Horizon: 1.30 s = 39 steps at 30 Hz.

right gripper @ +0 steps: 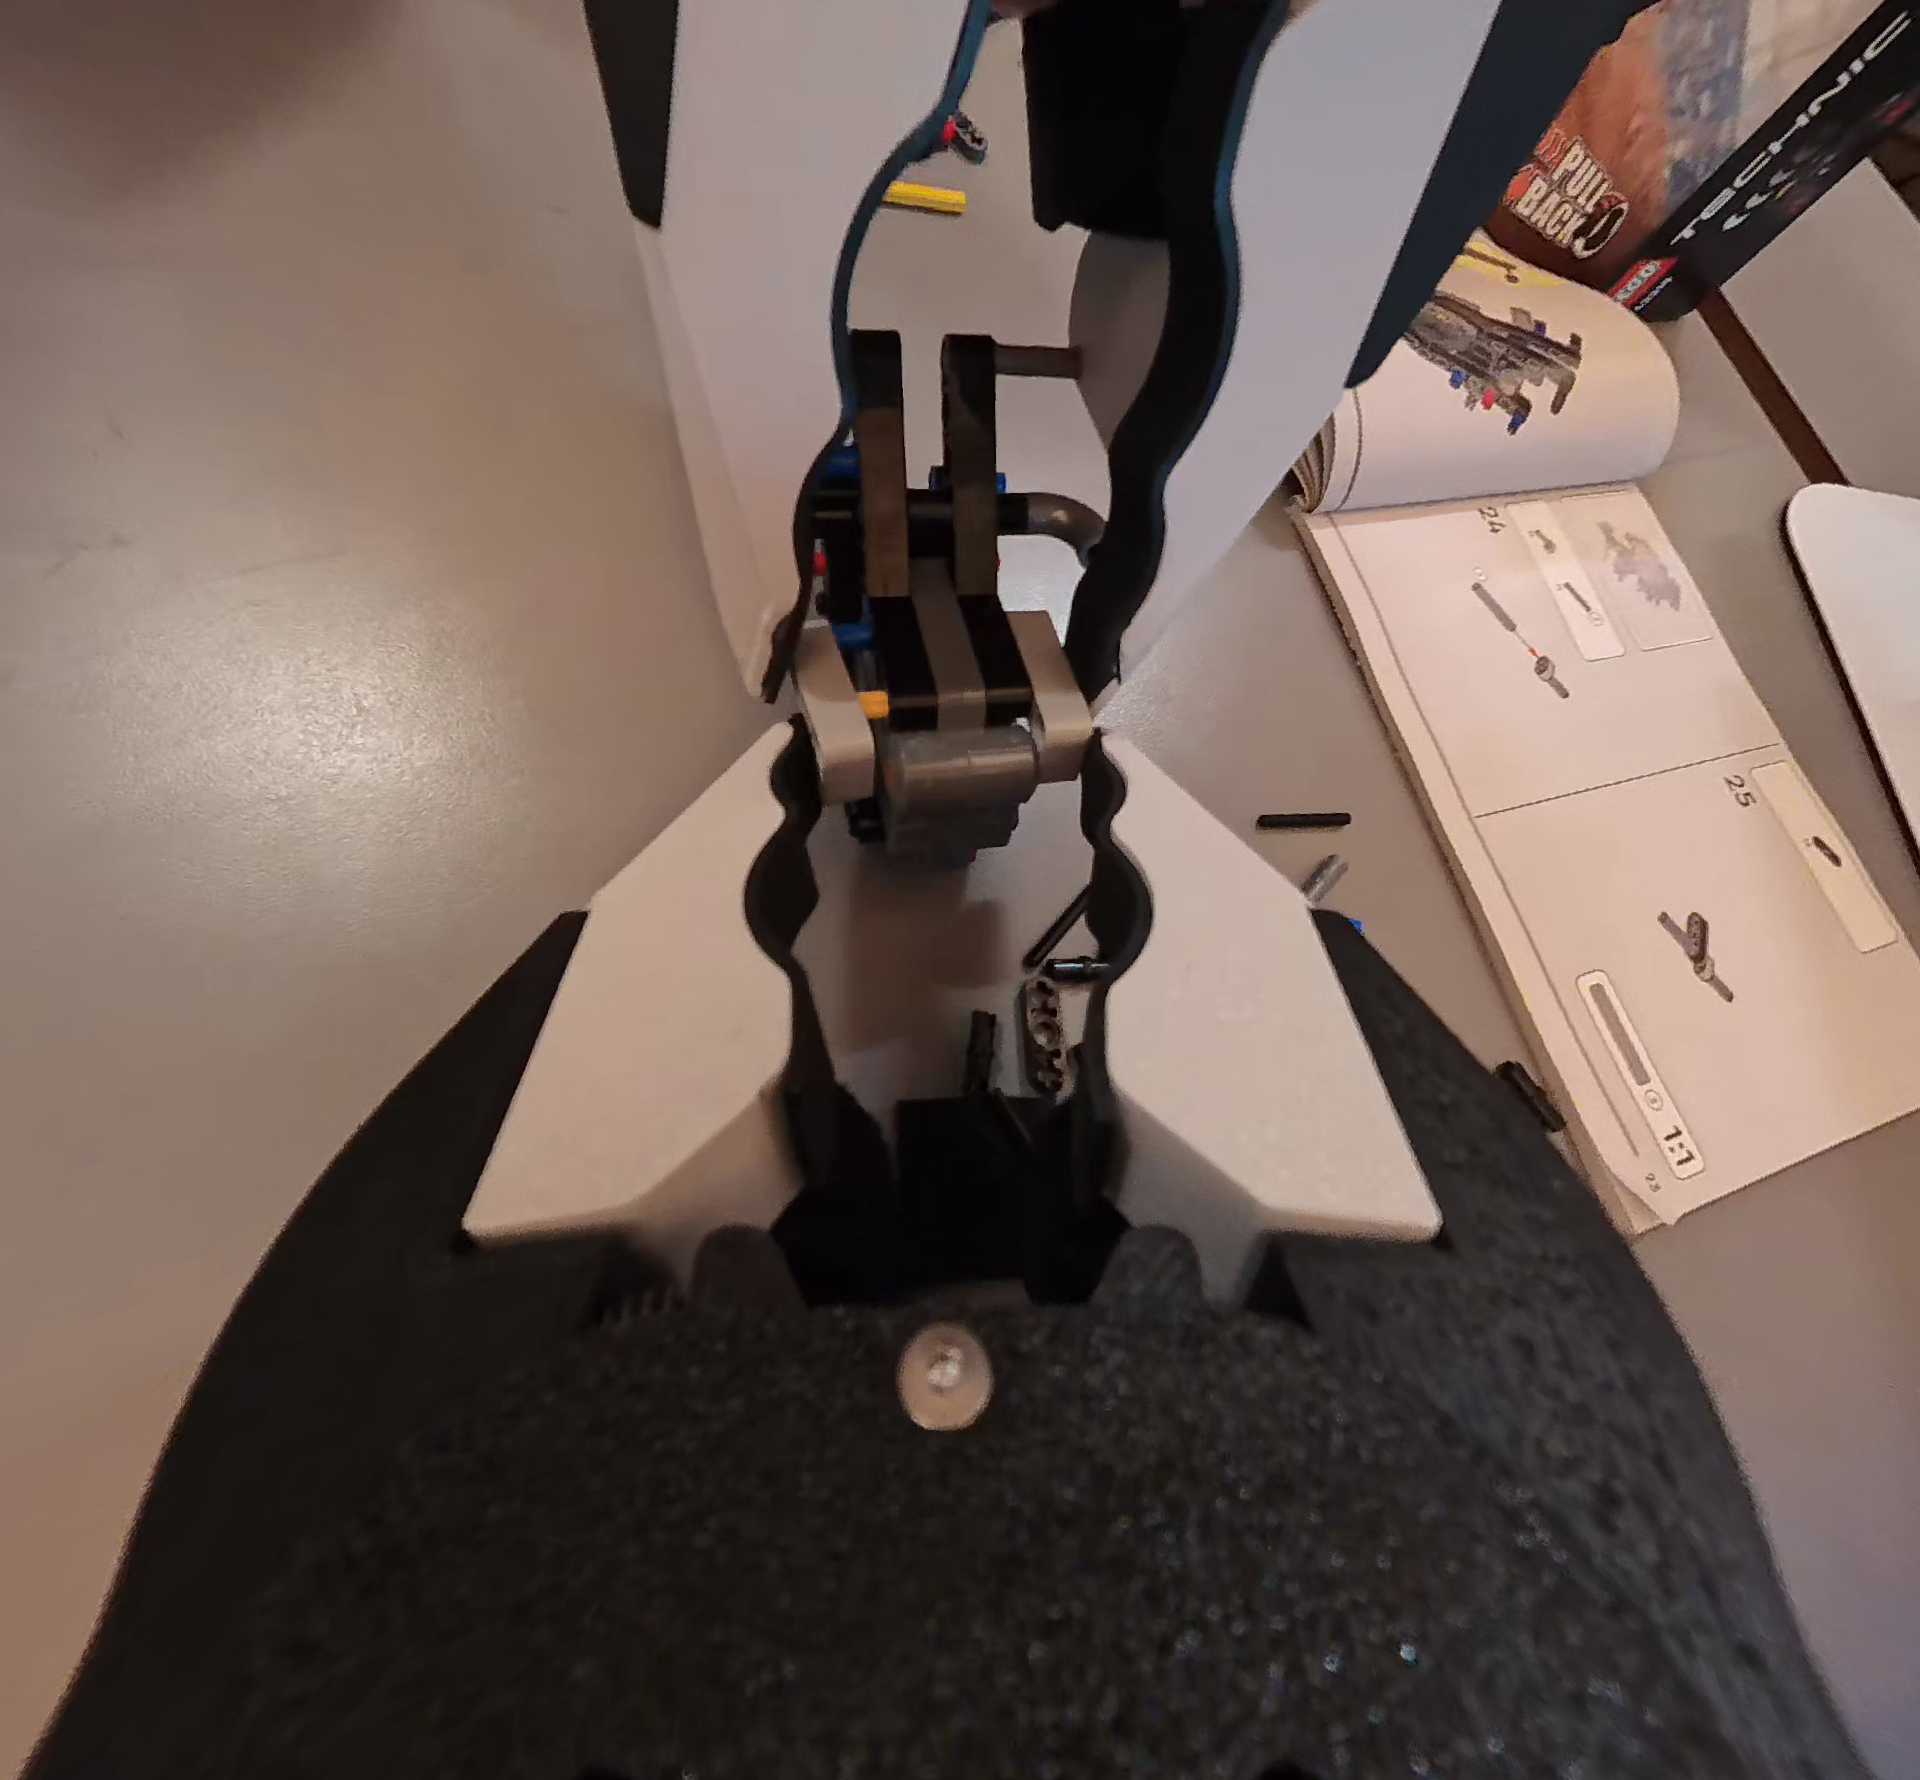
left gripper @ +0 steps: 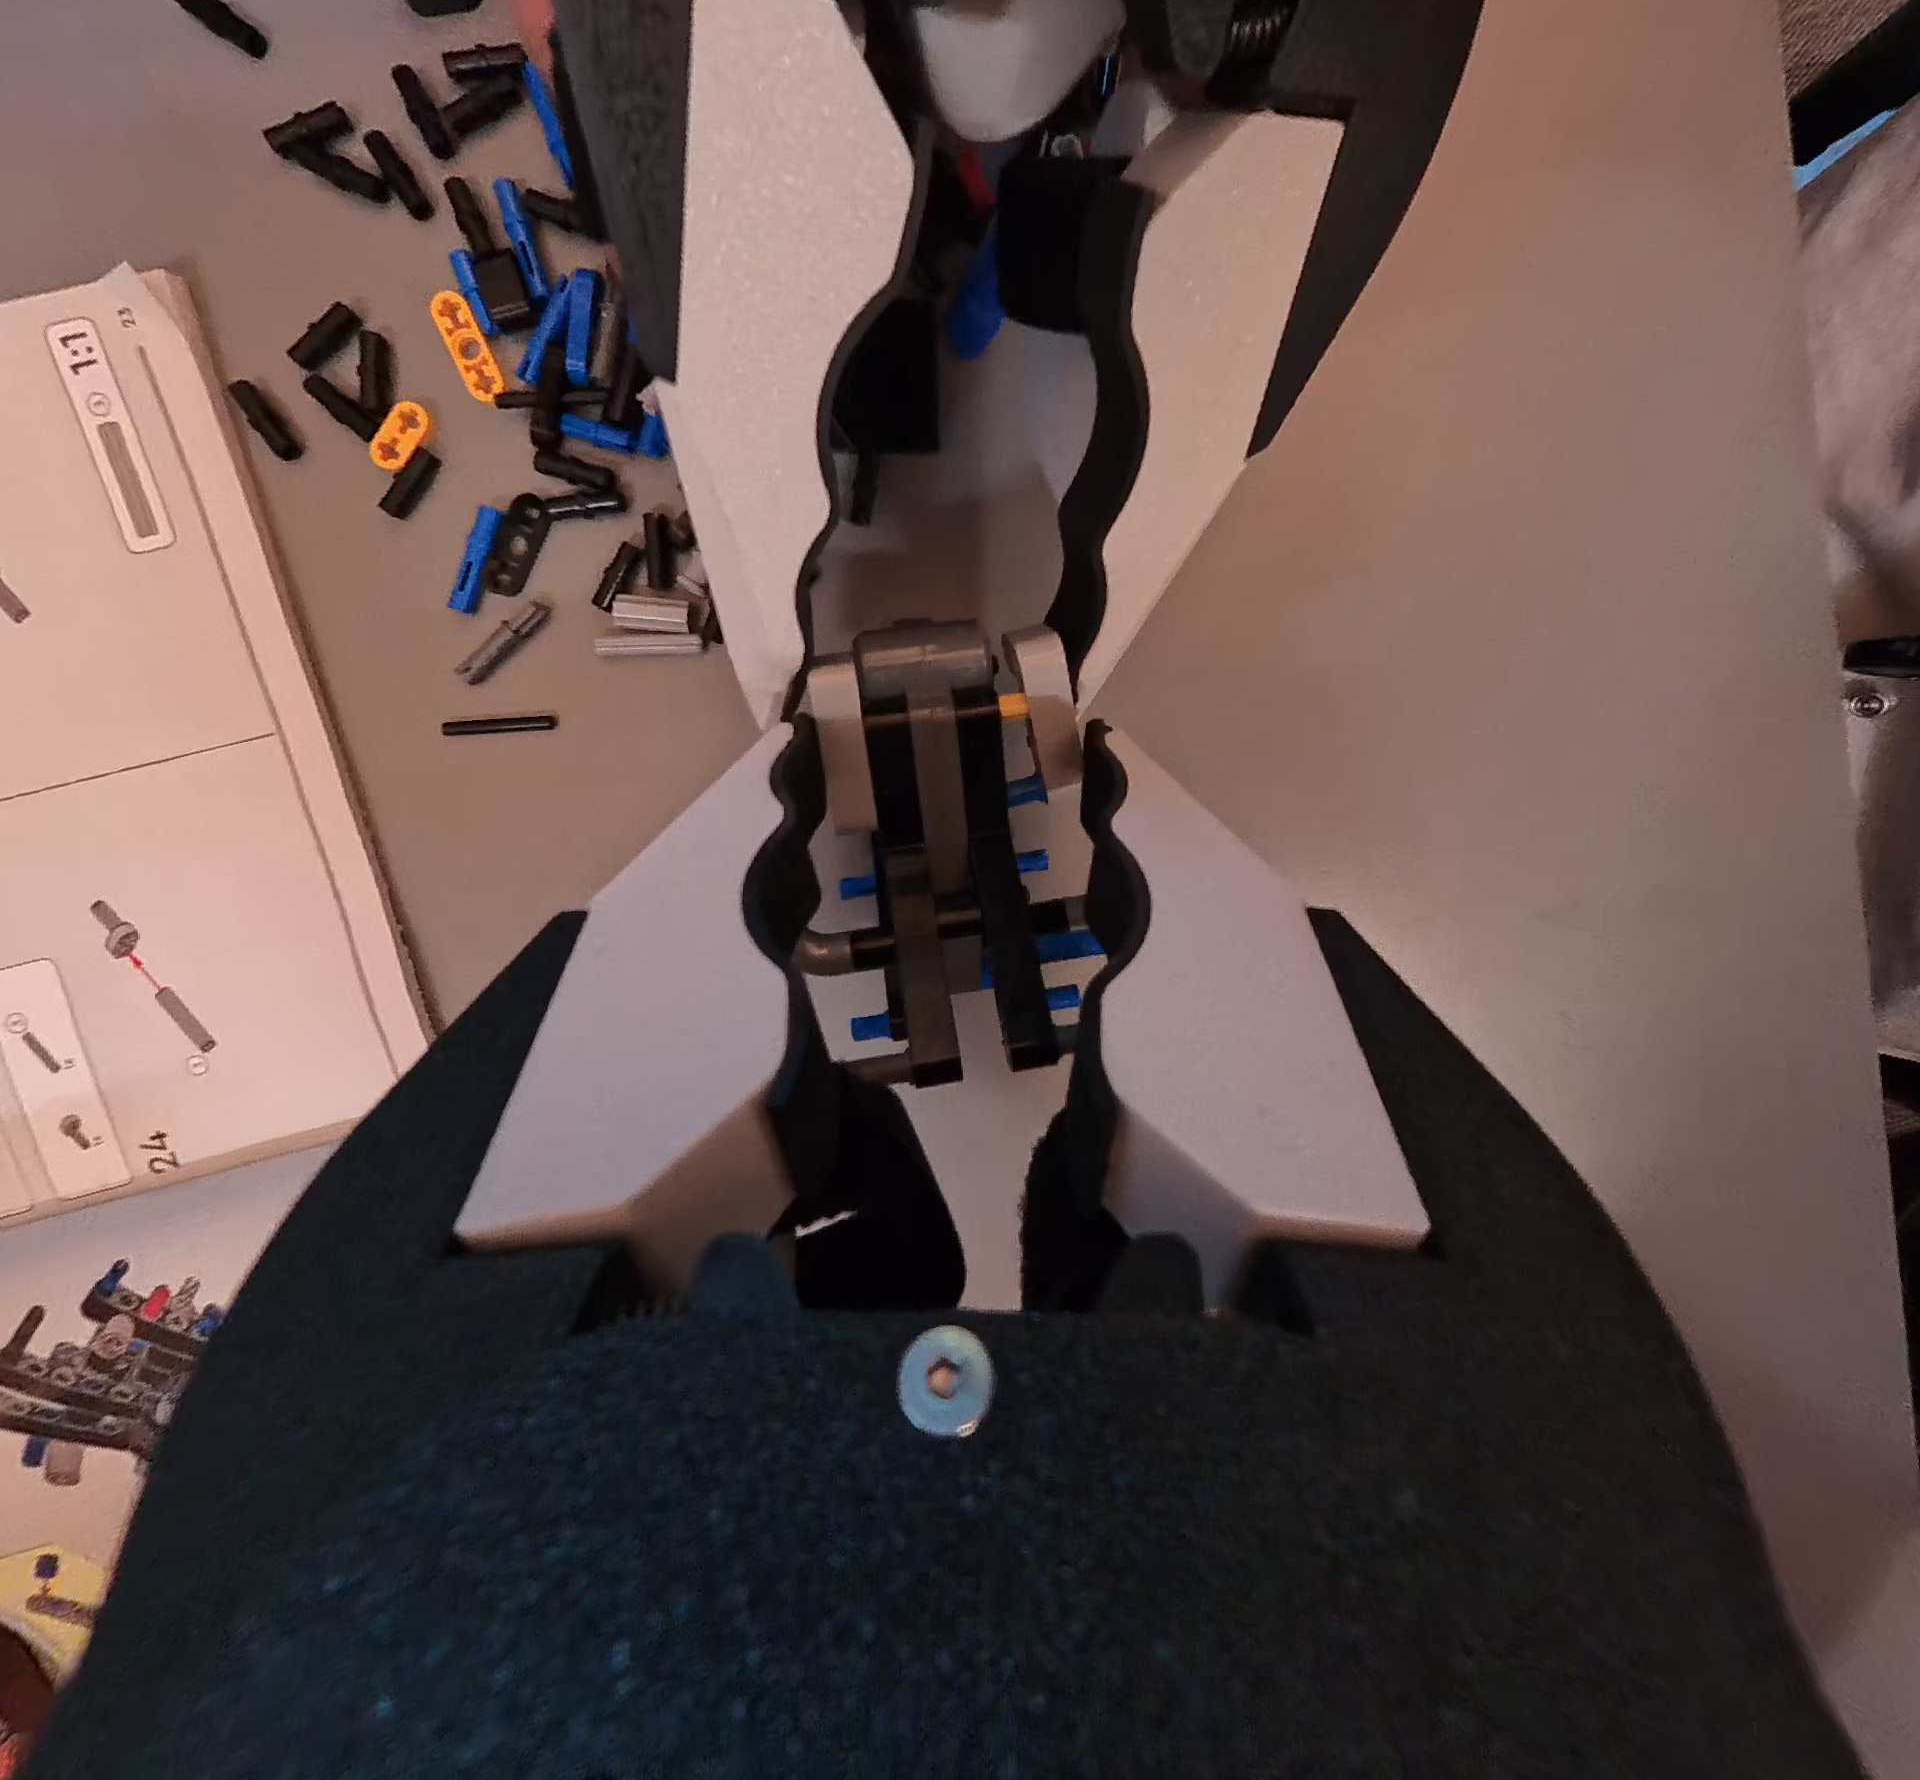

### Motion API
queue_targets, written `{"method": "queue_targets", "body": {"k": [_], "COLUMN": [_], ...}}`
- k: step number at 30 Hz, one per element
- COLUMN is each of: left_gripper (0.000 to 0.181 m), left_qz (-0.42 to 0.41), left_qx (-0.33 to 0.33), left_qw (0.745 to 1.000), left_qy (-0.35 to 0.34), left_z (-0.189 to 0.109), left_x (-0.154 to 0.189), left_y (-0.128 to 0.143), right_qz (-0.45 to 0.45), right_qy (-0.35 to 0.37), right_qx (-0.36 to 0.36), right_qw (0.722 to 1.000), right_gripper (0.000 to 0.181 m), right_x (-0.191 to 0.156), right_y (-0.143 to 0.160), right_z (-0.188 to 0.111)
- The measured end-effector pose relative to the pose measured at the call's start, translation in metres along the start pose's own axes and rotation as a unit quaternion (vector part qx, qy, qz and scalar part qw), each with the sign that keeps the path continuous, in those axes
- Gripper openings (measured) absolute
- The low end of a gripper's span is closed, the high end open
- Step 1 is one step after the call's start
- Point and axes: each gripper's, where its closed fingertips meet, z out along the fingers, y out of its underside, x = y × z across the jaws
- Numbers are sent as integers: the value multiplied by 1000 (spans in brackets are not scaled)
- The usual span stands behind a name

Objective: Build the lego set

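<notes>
A small lego assembly (left gripper: pixel 935 847) of black and grey beams with blue pins and a curved grey tube is held in the air between both grippers, which face each other tip to tip. My left gripper (left gripper: pixel 935 728) is shut on its black-beam part. My right gripper (right gripper: pixel 940 733) is shut on its light grey end (right gripper: pixel 935 764). In the left wrist view the right gripper comes in from the top, and in the right wrist view the left gripper (right gripper: pixel 940 676) does the same.
A pile of loose black, blue and orange pieces (left gripper: pixel 499 348) lies on the grey table beside an open instruction booklet (left gripper: pixel 156 743), also in the right wrist view (right gripper: pixel 1610 795). A partial build (left gripper: pixel 94 1356), a black axle (right gripper: pixel 1302 820) and the set's box (right gripper: pixel 1714 120) lie nearby. Both grippers' tips are close together, under 4 cm apart.
</notes>
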Motion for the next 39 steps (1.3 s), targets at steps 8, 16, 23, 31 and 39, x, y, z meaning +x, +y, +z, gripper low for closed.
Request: {"method": "queue_targets", "body": {"k": [8, 16, 23, 31, 39], "left_gripper": [55, 75, 73, 61, 59], "left_qz": [-2, 7, -36, -39, -37], "left_qx": [24, 29, 25, 9, -10], "left_qw": [1000, 999, 996, 997, 997], "left_qy": [-12, -41, -74, -71, -61], "left_z": [-3, -12, -2, 5, 6], "left_x": [-2, -1, -10, -13, -10], "left_y": [-3, 6, 5, 10, 12], "right_qz": [8, 22, 33, 33, 32], "right_qy": [7, 7, 7, 1, -18], "right_qx": [-5, -9, -5, -9, -6], "right_qw": [1000, 1000, 999, 999, 999], "right_gripper": [49, 49, 49, 49, 57], "right_x": [3, 6, 6, 4, -3], "right_y": [3, 7, 6, 7, 6], "right_z": [1, 4, 5, 4, 2]}}
